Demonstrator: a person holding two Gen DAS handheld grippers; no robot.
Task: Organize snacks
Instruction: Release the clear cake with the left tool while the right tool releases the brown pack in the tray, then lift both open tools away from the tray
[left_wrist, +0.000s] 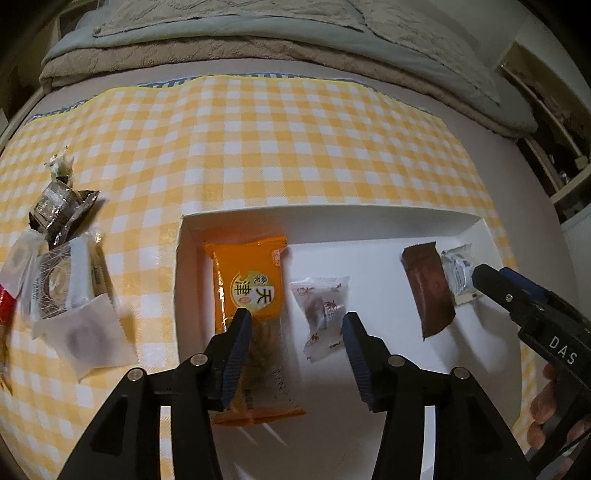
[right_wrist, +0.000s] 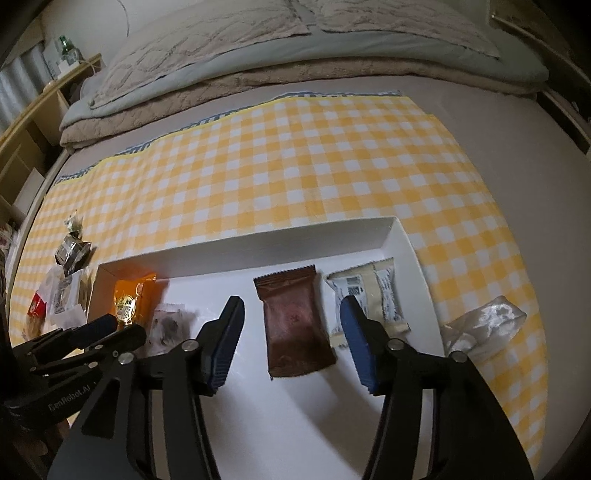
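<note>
While both grippers hang above the white tray (left_wrist: 480, 230), neither holds anything: the left gripper (left_wrist: 295, 328) has its jaws apart over the gap between the orange packet (left_wrist: 247, 288) and the clear-wrapped sweet (left_wrist: 321, 314), and the right gripper (right_wrist: 290, 325) has its jaws spread either side of the brown packet (right_wrist: 291, 317), not pressing it. Four snacks lie in the tray in a row along its back wall — orange at the left end, then the clear one, the brown, and the white packet (right_wrist: 369, 299) at the right end, its edge just touching the brown. I judge the main risk is there: a jaw coming down between those two could nudge or pinch the white wrapper with the brown. More snacks wait in a pile (left_wrist: 70, 277) left of the tray on the checked cloth (left_wrist: 295, 147), and a crumpled clear wrapper (right_wrist: 484, 328) lies to its right. Front of the tray is bare — room to lay more; behind it the cloth is open.
</note>
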